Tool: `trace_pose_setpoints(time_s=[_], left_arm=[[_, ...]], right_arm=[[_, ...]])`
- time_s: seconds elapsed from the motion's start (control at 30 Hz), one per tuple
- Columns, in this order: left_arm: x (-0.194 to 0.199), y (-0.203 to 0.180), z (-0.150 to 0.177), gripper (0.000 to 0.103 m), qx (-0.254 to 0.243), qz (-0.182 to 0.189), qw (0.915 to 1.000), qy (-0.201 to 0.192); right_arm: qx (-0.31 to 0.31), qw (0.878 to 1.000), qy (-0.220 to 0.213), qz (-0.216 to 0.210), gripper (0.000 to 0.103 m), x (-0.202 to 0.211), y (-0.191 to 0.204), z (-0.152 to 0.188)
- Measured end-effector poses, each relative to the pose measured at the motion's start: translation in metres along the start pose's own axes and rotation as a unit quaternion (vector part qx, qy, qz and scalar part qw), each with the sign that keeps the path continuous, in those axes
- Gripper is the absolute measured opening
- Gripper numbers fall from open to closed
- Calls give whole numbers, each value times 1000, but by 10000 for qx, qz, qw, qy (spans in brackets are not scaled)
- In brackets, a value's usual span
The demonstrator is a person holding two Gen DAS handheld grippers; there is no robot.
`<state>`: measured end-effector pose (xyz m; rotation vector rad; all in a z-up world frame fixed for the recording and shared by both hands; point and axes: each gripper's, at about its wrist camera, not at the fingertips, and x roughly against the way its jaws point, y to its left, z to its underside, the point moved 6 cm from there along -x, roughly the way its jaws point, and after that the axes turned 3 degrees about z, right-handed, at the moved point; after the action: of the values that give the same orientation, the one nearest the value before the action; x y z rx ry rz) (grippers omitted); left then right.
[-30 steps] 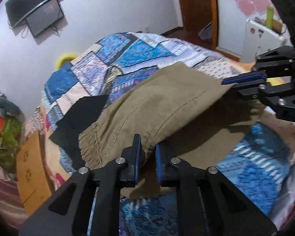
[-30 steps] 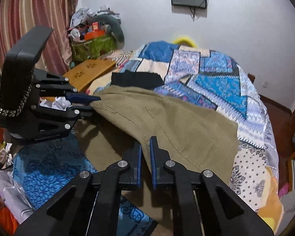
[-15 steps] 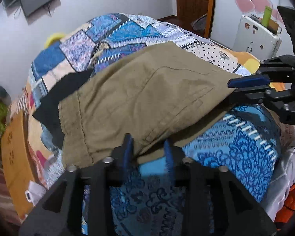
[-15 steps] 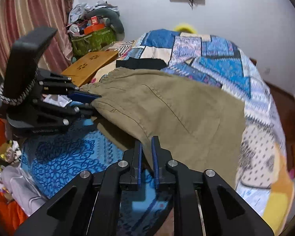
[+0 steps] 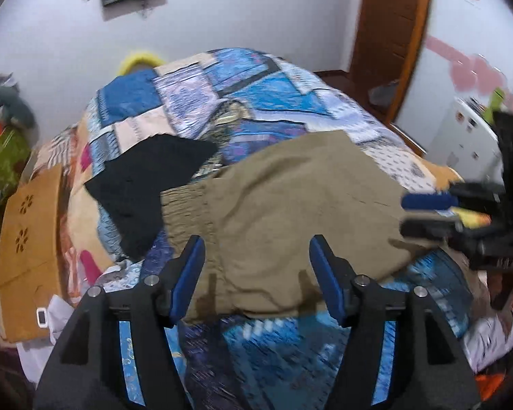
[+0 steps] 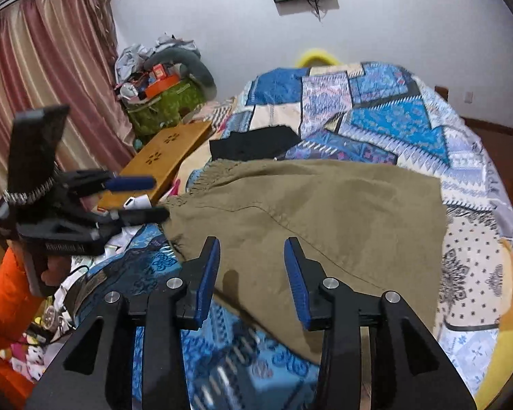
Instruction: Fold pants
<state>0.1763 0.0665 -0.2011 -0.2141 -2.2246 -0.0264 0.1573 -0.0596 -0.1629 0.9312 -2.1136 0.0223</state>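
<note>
The olive-brown pants lie folded flat on the patchwork bedspread, elastic waistband toward the left in the left wrist view. They also show in the right wrist view. My left gripper is open and empty, hovering just above the near edge of the pants. My right gripper is open and empty, also over the near edge. Each gripper appears in the other's view: the right one at the pants' right corner, the left one at the waistband corner, both open.
A black cloth lies on the bed beyond the waistband. A wooden lap table sits off the bed's left side. A cluttered green bag and curtains stand by the wall. A white appliance stands at right.
Both grippers were shut on the pants' edge, carried it over and laid it down. Both have now opened and let go; the pants rest flat on the bed.
</note>
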Motion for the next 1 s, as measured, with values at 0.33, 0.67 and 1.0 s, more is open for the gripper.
trace_pose_setpoints(time_s=[0.33,0.67,1.0], left_arm=[[-47,39,39,68,337,-457,9969,550],[-38,48,44,72,315,-501,9965,596],[-23,74,-13,82,317,-780,9962,227]], right_arm=[[-302,9973,551,371,36,-9,-43,43],[-1272,9892,393,608,44,41,-104,80],[-1159,9850,403,1216,48,63,-139,64]])
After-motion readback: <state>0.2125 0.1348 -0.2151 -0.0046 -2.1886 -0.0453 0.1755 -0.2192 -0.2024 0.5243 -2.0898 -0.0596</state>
